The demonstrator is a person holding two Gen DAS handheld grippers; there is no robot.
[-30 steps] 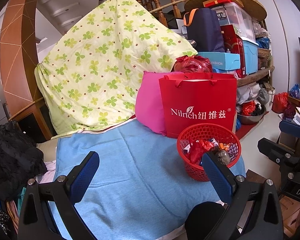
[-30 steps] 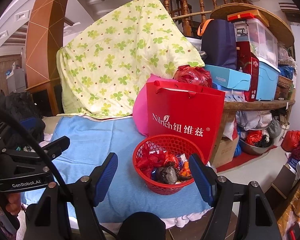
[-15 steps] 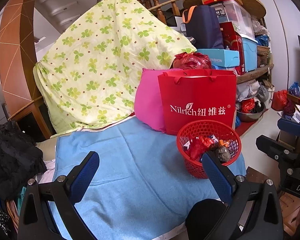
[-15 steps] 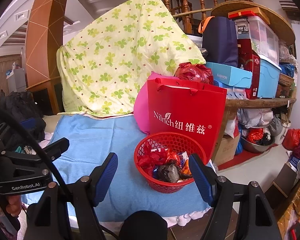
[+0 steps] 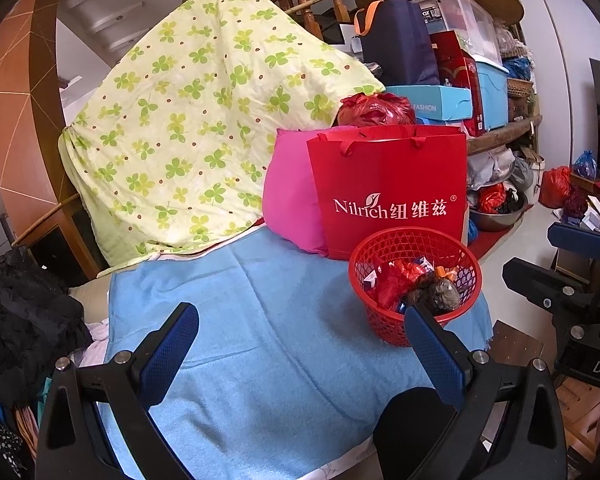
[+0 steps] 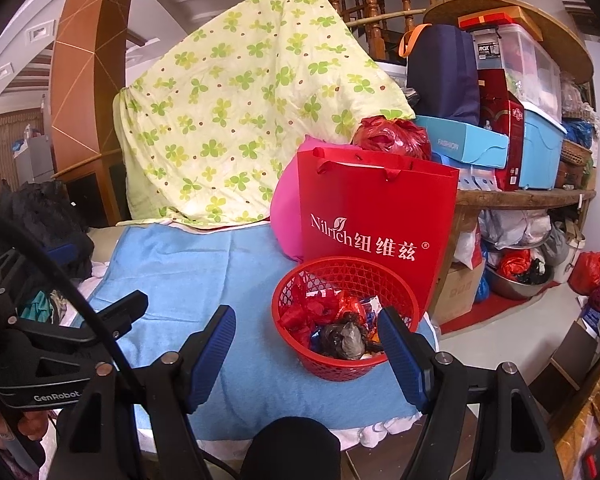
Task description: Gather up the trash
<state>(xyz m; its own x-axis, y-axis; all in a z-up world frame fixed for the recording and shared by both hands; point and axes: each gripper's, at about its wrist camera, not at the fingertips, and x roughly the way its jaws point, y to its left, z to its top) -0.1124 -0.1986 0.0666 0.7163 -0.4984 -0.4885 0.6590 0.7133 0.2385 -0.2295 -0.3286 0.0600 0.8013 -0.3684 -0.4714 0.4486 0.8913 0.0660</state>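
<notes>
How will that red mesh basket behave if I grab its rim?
The red basket looks like thin plastic lattice, so the rim probably flexes. It holds only crumpled wrappers, so it's likely light. On the soft blue towel, it may tip.

A red basket of glossy latticed plastic (image 6: 342, 366) is seen on a matt, nubby light-blue cloth (image 5: 260, 320). Crinkled shiny red wrappers (image 6: 320, 312) are caught inside. Smooth red paper is shown on the bag (image 5: 392, 184), ribbed blue rubber on the pads (image 6: 212, 356).

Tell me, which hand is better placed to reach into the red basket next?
Probably the right gripper: the basket sits just ahead, overlapping its open jaws. The left gripper points mostly at blue cloth, basket off to its right.
</notes>
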